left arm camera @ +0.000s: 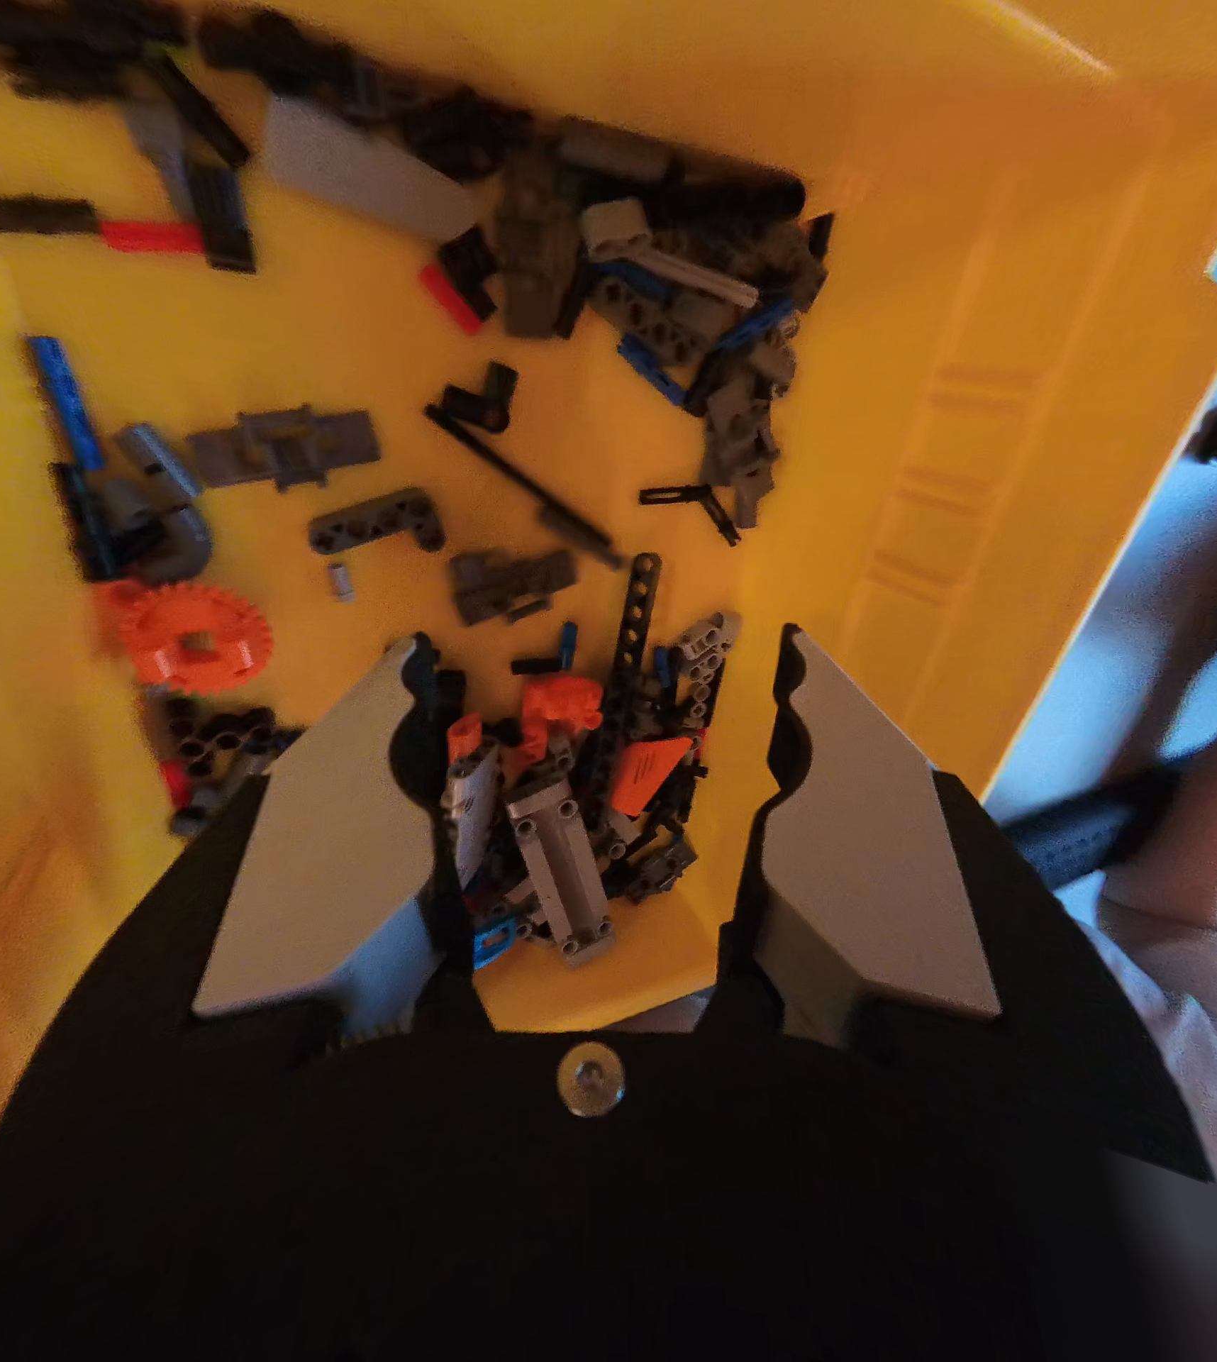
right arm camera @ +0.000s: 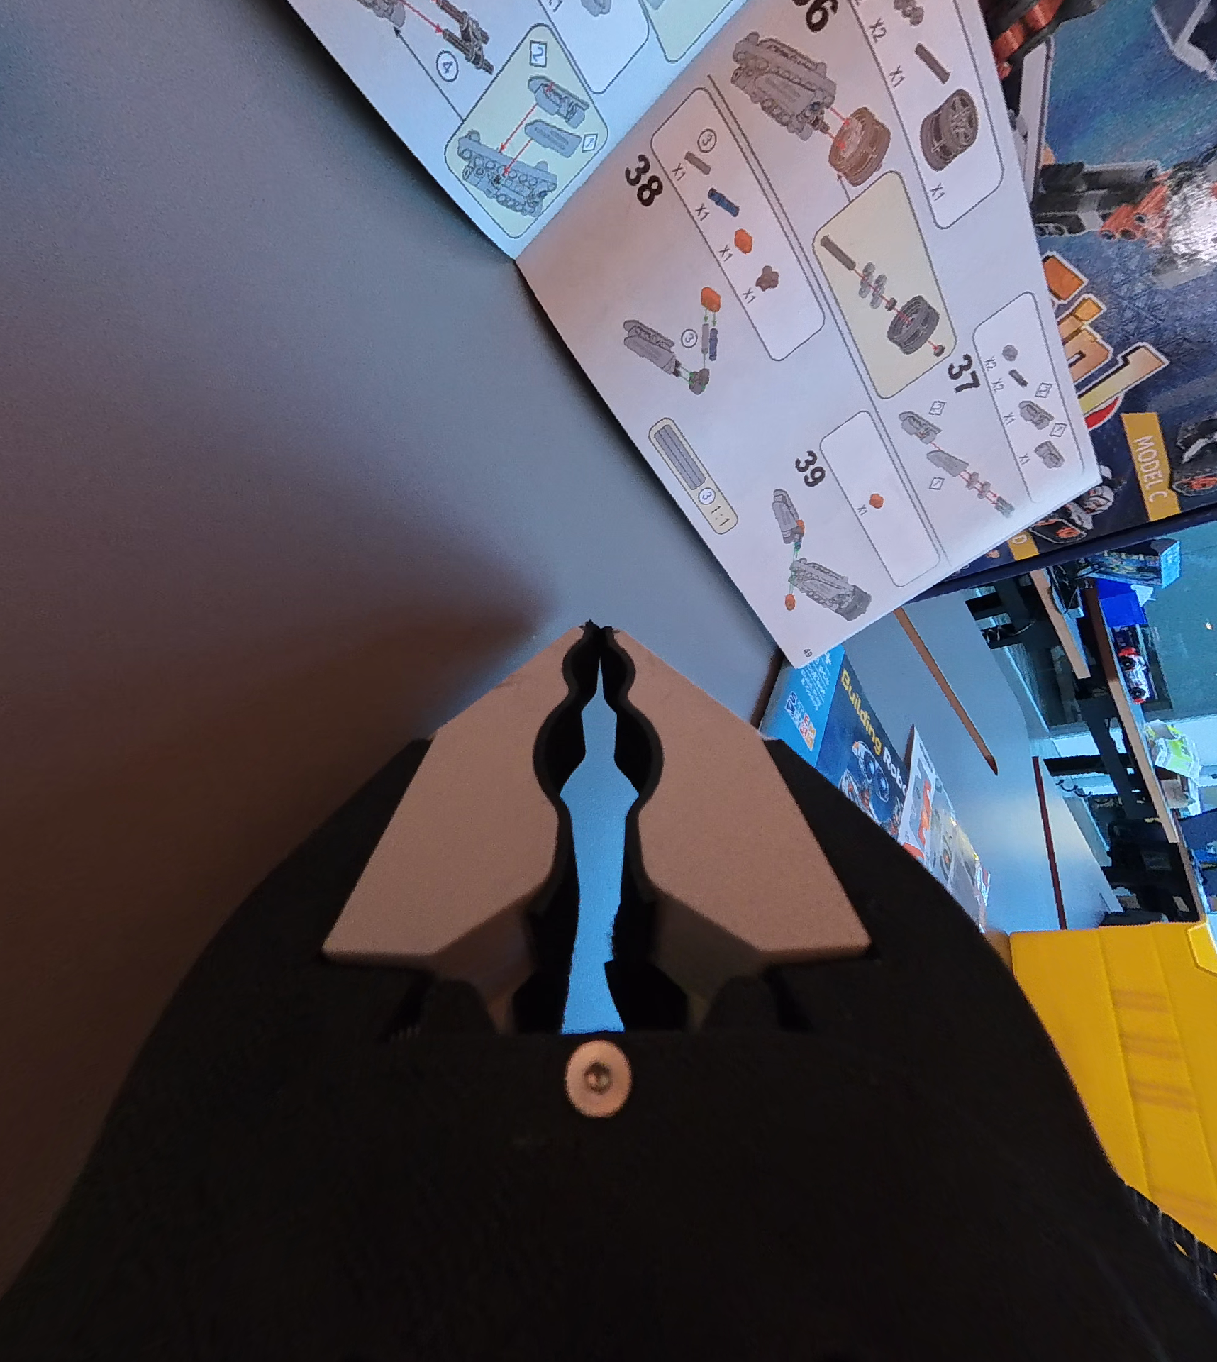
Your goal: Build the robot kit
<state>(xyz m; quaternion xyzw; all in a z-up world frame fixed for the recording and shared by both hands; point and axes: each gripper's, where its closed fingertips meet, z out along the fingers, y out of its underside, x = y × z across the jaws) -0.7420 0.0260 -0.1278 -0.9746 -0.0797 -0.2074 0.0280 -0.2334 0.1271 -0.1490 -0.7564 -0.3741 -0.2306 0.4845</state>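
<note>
My left gripper [left arm camera: 602, 648] is open inside a yellow bin [left arm camera: 922, 309]. Its jaws stand wide apart over a small heap of grey, black and orange building pieces [left arm camera: 576, 796]; they hold nothing. A long black holed beam [left arm camera: 633, 626] and an orange panel [left arm camera: 646, 774] lie in that heap. More loose pieces are scattered on the bin floor, with an orange gear [left arm camera: 193, 637] to the left and a large dark pile [left arm camera: 672, 273] at the far side. My right gripper [right arm camera: 600, 630] is shut, tips together, empty, above a grey table [right arm camera: 185, 405].
An open instruction booklet [right arm camera: 775, 309] lies on the table ahead of the right gripper. Beside it is a printed toy box [right arm camera: 1180, 258]. The yellow bin's outer wall [right arm camera: 1143, 1069] is at the lower right. A person's arm [left arm camera: 1195, 589] shows past the bin's rim. The left gripper's tips are roughly 50 cm from the right gripper's. My left gripper's tips are some 5 cm from the orange gear [left arm camera: 193, 637].
</note>
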